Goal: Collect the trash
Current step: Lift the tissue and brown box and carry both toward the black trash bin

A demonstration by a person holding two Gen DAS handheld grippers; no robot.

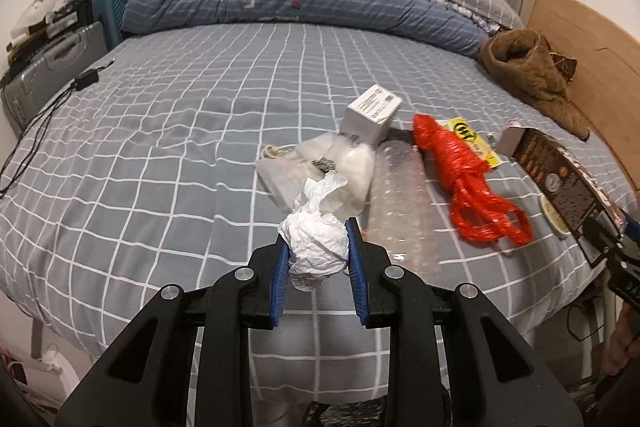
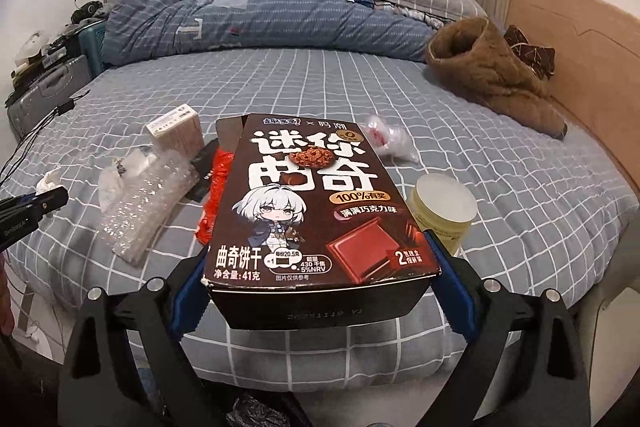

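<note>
Over the near edge of a bed covered in a grey sheet with a white grid (image 1: 160, 155), both grippers carry trash above the mattress. The left gripper (image 1: 318, 247) is clenched on a crumpled ball of white tissue paper (image 1: 316, 247); its 2 blue pads press the wad from either side, and a loose twist of paper sticks up past the tips. The right gripper (image 2: 320, 263) grasps a dark brown cardboard cookie box with white lettering and a cartoon figure (image 2: 316, 203), clamped across its near end so the long box juts forward, roughly flat. That end grip probably suits a light, empty carton.

More trash lies on the sheet beyond: a knotted red plastic bag (image 1: 468, 179), a strip of clear bubble wrap (image 1: 396, 195), a clear crinkled plastic bag (image 1: 320, 167), a small white cardboard box (image 1: 372, 115) and, in the right wrist view, a pale yellow round tub with a frosted lid (image 2: 444, 207) just beside the cookie box. A brown fleece garment (image 1: 532, 75) rests near the wooden headboard, well apart from the litter.

A dark crinkled bag shows at the bottom of both views, below the bed edge; it may be the trash bag, though I cannot tell for sure. Both items seem headed for a drop.
</note>
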